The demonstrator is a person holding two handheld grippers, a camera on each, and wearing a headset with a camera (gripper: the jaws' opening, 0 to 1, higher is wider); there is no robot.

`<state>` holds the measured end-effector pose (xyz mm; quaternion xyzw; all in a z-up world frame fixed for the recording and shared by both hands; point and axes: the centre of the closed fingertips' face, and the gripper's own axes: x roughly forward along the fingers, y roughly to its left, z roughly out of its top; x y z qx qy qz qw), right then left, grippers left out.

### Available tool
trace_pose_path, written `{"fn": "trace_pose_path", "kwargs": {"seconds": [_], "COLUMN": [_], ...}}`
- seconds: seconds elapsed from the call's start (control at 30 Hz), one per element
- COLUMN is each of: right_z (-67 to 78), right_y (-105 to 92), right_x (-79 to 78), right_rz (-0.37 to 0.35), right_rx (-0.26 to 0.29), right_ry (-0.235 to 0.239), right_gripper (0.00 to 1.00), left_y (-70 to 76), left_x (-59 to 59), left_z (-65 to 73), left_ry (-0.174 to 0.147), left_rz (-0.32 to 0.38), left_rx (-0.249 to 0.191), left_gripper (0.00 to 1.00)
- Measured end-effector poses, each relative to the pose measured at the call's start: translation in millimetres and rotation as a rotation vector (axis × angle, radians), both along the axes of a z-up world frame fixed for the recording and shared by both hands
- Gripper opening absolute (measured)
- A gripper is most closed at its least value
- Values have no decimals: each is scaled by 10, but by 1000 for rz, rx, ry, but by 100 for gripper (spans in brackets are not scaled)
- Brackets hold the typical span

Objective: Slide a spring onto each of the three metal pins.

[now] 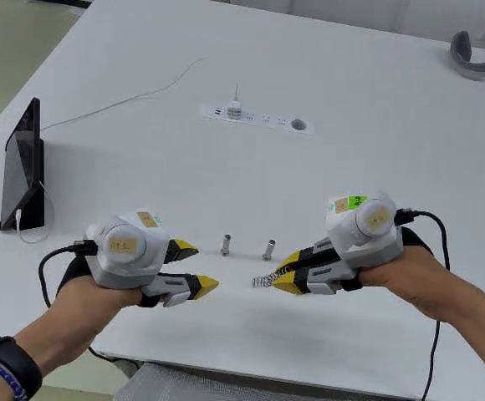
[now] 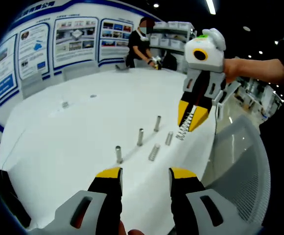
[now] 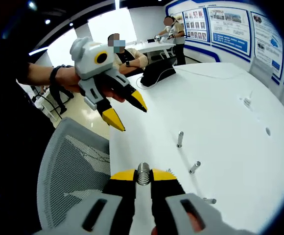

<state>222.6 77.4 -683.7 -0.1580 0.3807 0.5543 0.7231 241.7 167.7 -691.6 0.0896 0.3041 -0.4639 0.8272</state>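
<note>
1. Nothing is fitted yet: all three metal pins (image 2: 140, 136) are seen standing bare on the bench (image 1: 351, 100), so three are judged left to do.
2. One spring (image 3: 142, 174) is clamped in the right hand-held gripper (image 1: 286, 274), which is held low and pointed inward, just short of the pins.
3. What look like two loose springs (image 2: 153, 152) are seen lying beside the pins.
4. The left hand-held gripper (image 1: 201, 266) is held empty with jaws apart, facing the right one.
</note>
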Motion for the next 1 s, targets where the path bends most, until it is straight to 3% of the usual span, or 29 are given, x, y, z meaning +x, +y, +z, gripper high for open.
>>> {"fn": "trace_pose_path", "kwargs": {"seconds": [0.6, 1.0], "right_z": [-176, -288], "right_y": [162, 269], "right_x": [411, 689], "right_rz": [2, 48], "right_rx": [-70, -125], "right_ry": [-2, -12], "right_gripper": [12, 13], "left_y": [219, 378], "left_x": [190, 217], "left_z": [-147, -263], "left_ry": [34, 59], "left_rz": [131, 201], "left_rx": [-2, 6], "left_gripper": [57, 67]}}
